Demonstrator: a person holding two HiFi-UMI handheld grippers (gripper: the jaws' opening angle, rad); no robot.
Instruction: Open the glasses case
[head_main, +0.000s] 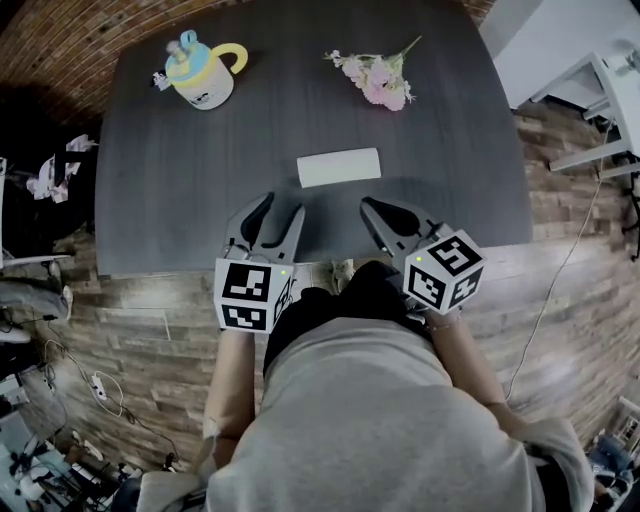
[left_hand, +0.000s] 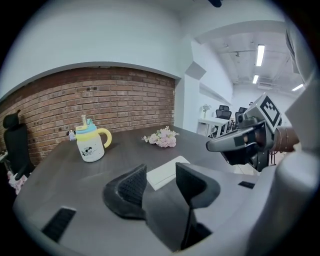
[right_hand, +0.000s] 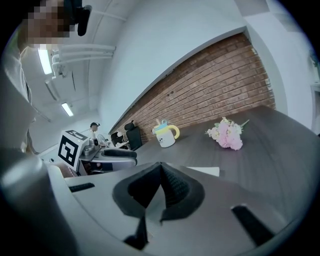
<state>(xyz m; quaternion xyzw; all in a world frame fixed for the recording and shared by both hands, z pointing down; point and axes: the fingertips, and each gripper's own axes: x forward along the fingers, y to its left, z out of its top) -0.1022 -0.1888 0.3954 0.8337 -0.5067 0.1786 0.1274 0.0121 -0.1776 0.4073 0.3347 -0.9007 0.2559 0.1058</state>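
Both abreast — left claw (head_main: 280, 207), right claw (head_main: 373, 206)

Head camera's looking steeply down on my table (head_main: 180, 200); both gripper views are looking low across it from the near edge, all sharing mug (head_main: 202, 78), flowers (head_main: 378, 78), glasses case (head_main: 338, 167).

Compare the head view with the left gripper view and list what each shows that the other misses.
Only the head view: the person's grey torso, the wood-look floor, and the marker cube on the left gripper. Only the left gripper view: ceiling lights and distant office chairs. Both: the dark table, white glasses case, mug, pink flowers and the right gripper.
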